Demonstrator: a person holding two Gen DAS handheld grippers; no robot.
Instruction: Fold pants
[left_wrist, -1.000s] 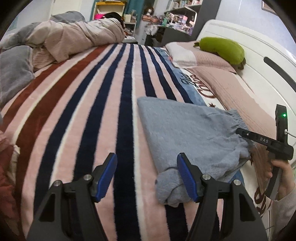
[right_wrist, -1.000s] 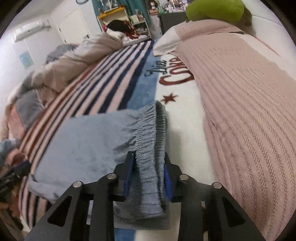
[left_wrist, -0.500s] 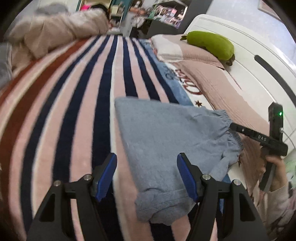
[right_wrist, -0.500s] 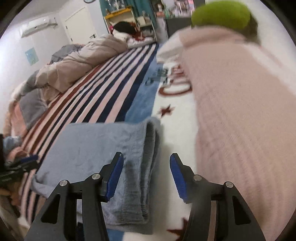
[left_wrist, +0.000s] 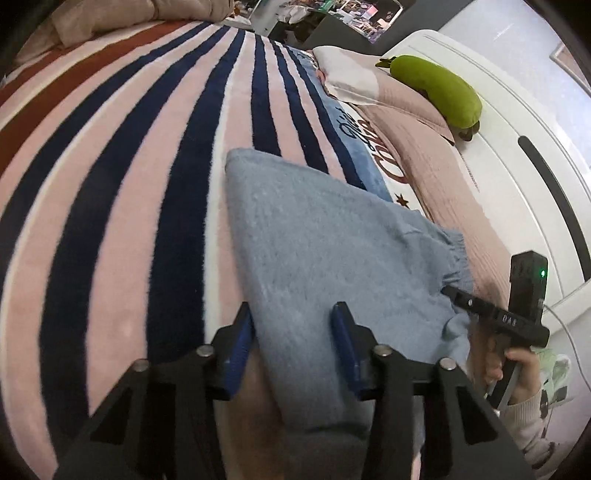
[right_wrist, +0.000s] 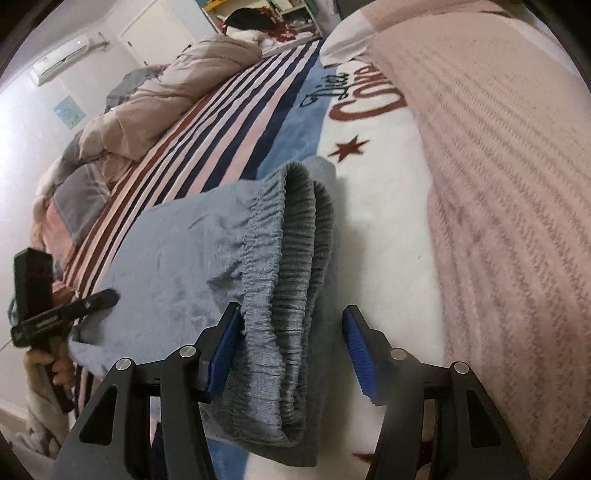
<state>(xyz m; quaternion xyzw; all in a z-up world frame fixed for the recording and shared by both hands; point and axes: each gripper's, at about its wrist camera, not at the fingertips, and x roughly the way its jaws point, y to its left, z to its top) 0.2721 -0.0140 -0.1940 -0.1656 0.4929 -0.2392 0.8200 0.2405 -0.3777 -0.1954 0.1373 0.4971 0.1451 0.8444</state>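
Note:
The light blue-grey pants lie folded flat on the striped blanket. My left gripper is low over their near folded end. Its jaws are closing with the fabric between them, the left pad at the pants' side edge and the right pad over the cloth. In the right wrist view the ribbed elastic waistband runs between the fingers of my right gripper. Those jaws are opening: the left pad brushes the waistband and the right pad stands clear of it over the white blanket.
A pink knit blanket covers the bed right of the pants. A green plush toy rests against the white headboard. A crumpled duvet is piled at the bed's far side. Shelves stand beyond the bed.
My right gripper has let go of the waistband and its jaws have spread. My left gripper has dropped onto the pants' near end and its jaws have narrowed around it.

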